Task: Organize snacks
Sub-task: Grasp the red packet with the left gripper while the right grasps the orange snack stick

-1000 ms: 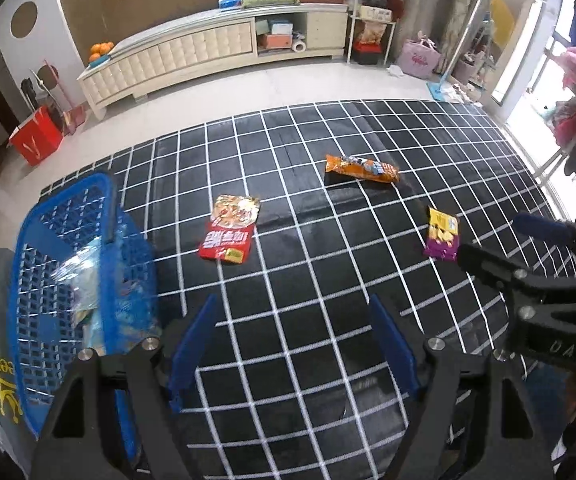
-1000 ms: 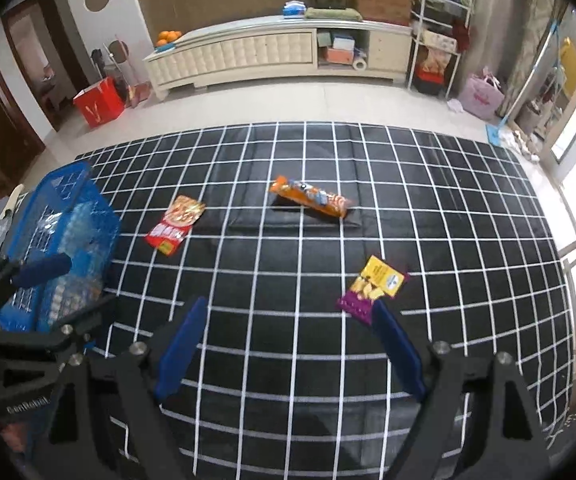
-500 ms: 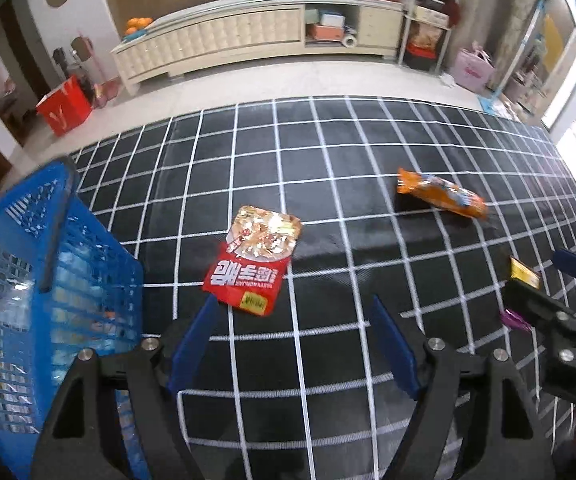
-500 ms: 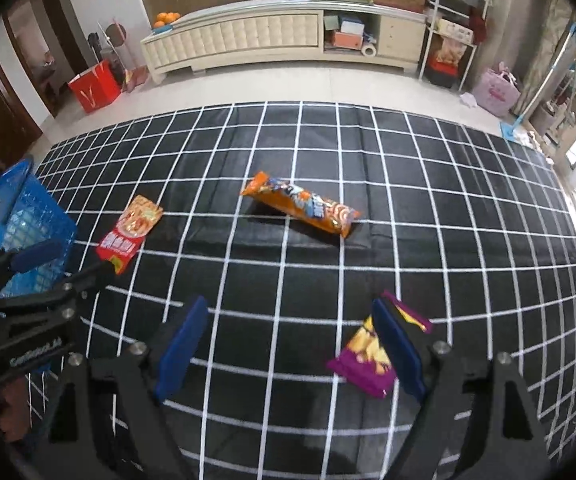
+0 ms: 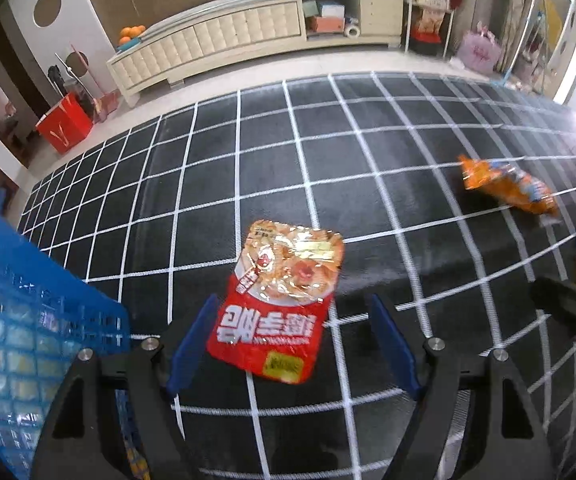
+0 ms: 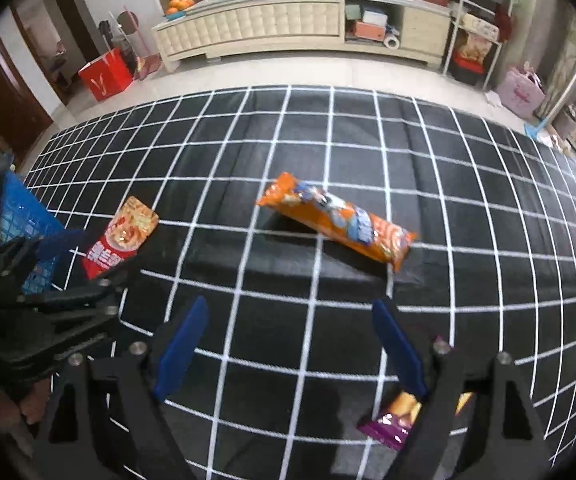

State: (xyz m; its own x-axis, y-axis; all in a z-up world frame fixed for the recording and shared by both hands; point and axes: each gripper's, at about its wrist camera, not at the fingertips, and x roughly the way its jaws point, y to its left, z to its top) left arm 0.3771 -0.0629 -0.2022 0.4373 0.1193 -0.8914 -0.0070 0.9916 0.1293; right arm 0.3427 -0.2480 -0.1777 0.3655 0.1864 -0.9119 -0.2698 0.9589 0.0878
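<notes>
my left gripper hangs over the black mat with the white grid, its blue fingers spread wide and gripping nothing. the near end of the red noodle packet lies between them, flat on the mat; its big white korean lettering reads upside down to me and i cannot make out the words, and a small yellow label sits at its near corner. just left of that gripper stands the blue mesh basket, with pale packets showing through the lattice. far to the right lies the long orange snack bag, well apart from the red packet. my right gripper is likewise released, blue fingers wide apart over bare grid squares. the orange bag lies beyond it at a slant, with blue and white print too blurred to read. the purple chip bag peeks out near my right finger, partly hidden behind it. at the far wall stands a cream sideboard with oranges on its left end, and a red paper bag with a gold mark sits on the floor to its left.
</notes>
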